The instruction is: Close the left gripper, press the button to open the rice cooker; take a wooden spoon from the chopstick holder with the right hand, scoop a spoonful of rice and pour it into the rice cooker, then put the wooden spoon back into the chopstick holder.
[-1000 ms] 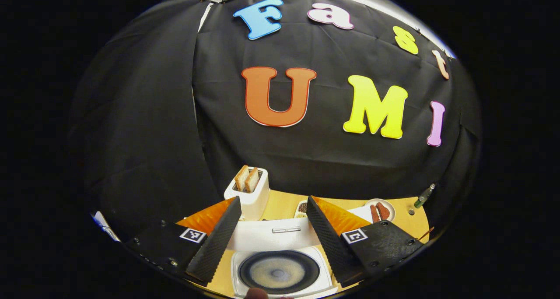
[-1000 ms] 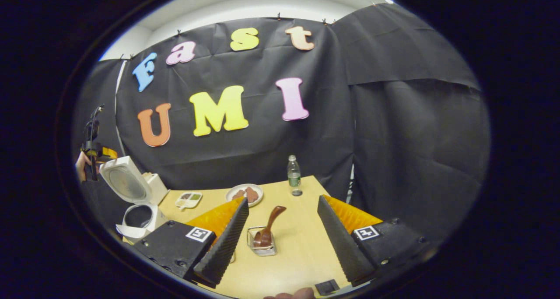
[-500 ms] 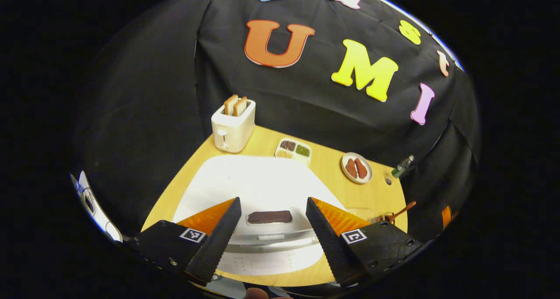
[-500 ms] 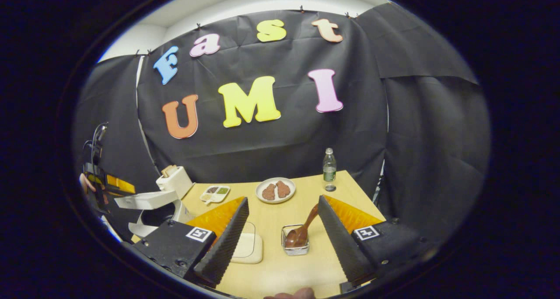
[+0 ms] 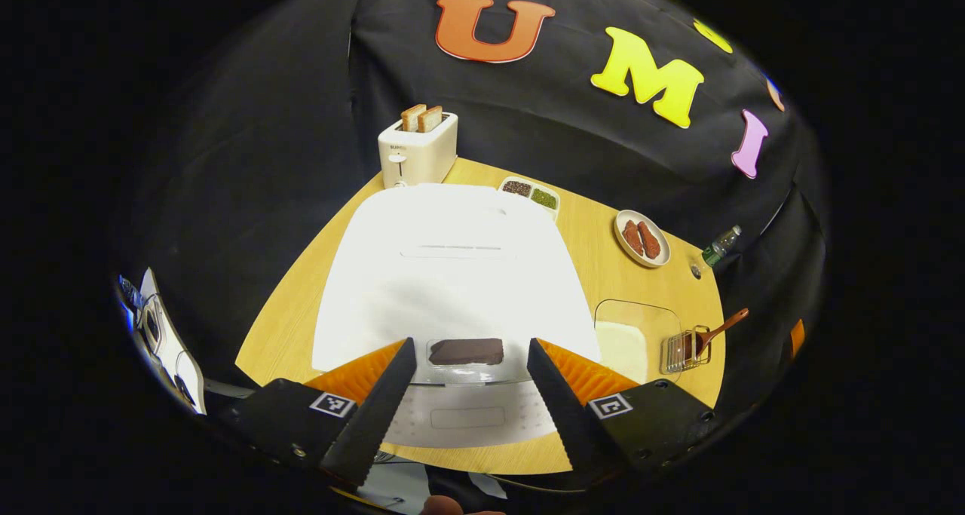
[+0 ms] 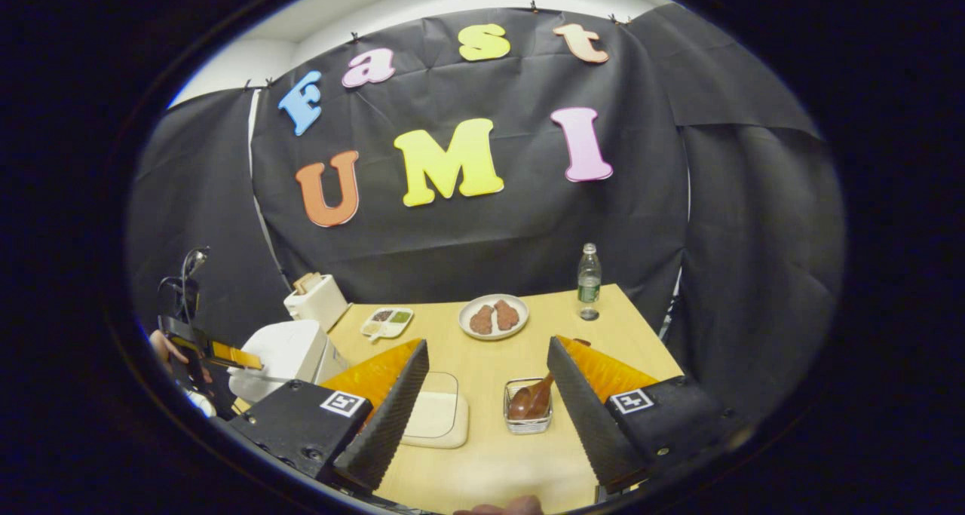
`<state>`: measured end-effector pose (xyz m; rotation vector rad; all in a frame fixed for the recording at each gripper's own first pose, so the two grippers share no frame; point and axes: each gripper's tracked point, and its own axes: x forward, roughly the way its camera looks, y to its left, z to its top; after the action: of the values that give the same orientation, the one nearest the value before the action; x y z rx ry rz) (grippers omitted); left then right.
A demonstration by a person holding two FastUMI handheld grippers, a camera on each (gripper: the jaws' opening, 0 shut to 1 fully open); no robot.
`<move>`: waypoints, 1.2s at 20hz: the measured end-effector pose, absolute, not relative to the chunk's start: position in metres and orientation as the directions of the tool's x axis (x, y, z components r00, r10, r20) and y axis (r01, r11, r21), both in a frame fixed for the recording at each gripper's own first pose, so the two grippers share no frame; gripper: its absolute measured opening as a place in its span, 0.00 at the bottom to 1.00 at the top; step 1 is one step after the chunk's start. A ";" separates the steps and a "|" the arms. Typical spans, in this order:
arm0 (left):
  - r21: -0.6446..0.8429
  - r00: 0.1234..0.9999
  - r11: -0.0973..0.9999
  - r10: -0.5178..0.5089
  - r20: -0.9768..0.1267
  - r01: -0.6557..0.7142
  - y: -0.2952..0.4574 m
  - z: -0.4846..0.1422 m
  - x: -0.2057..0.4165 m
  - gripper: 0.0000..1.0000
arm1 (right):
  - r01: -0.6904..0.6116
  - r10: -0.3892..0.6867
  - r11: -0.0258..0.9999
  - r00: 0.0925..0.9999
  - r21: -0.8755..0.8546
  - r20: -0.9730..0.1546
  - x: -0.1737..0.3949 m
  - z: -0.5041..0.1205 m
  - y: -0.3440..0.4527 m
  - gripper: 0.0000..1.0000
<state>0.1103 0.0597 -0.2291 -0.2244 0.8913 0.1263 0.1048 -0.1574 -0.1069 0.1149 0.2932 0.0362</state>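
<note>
White plastic rice cooker [image 5: 452, 274]: squarish, rounded body on the pale wooden table [image 5: 301, 311]; lid lies flat and shut, dark oblong window at its front edge, with a paler panel below it towards the gripper
Left gripper [image 5: 467, 390]: jaws stand wide apart with nothing between them; poised just above and in front of the cooker, fingers straddling the dark window
Key relation: the cooker's front lies straight ahead of and below the left gripper, which is much the nearer of the two; judged, the jaws must close before any press on the button, and I cannot tell which front feature is the button
Brown wooden spoon [image 6: 531, 400]: bowl down in the small wire chopstick holder [image 6: 526, 423], handle leaning up and to the right, partly behind the right finger
Right gripper [image 6: 486, 417]: jaws wide open, empty; the holder sits on the table ahead, between the fingers and closer to the right one
Rice tray: clear shallow tray of white rice [image 6: 433, 417] just left of the holder, between holder and cooker
Step judged: opening not yet begun
</note>
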 end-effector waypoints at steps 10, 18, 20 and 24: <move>-0.082 0.524 0.952 0.089 -0.847 -0.294 0.067 -0.248 0.104 0.97 | -0.079 0.130 0.982 0.941 0.170 -0.312 0.131 -0.122 -0.157 1.00; -0.022 0.563 0.960 0.145 -0.814 -0.279 0.068 -0.245 0.106 1.00 | -0.156 0.204 0.973 0.930 0.173 -0.306 0.144 -0.120 -0.139 1.00; -0.032 0.569 0.956 0.147 -0.809 -0.292 0.067 -0.243 0.105 0.97 | -0.146 0.186 0.977 0.943 0.157 -0.276 0.137 -0.108 -0.135 1.00; -0.124 0.666 0.951 0.102 -0.739 -0.284 0.060 -0.209 0.102 0.95 | -0.122 0.145 0.986 0.965 0.112 -0.219 0.108 -0.087 -0.120 1.00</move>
<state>0.1019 0.0598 -0.2091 -0.2375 0.8147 0.2200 0.1082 -0.1197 -0.0868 0.0984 0.2288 0.1355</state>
